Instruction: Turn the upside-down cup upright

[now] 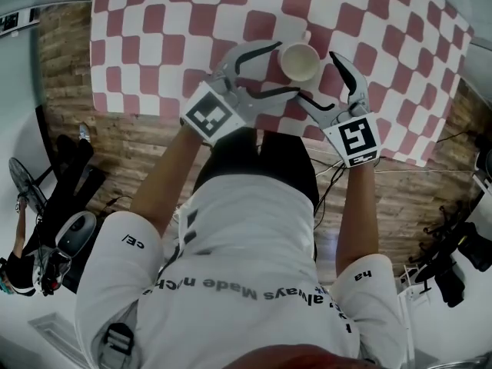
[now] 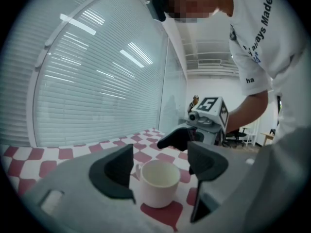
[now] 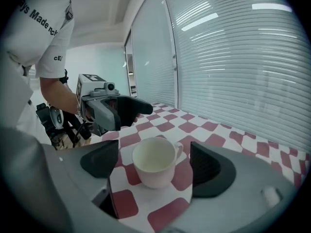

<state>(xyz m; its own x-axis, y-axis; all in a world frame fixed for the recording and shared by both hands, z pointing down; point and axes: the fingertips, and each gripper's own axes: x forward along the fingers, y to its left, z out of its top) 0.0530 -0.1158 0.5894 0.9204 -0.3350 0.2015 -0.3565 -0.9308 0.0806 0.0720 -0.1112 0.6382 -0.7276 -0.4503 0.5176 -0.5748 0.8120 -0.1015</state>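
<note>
On a surface spread with a red-and-white checked cloth (image 1: 154, 21), beside slatted window blinds (image 2: 87, 81), the left gripper (image 1: 288, 68) stands with its jaws wide apart and nothing in them. At centre, the cream ceramic cup (image 1: 300, 61) sits upright, mouth up, handle pointing away from the person. Both pairs of jaws frame it and neither touches it. The right gripper (image 1: 316, 73) is likewise spread and empty. The turning looks done. A clean finish likely means drawing both grippers straight clear with jaws kept wide, so no pad clips rim or handle.
</note>
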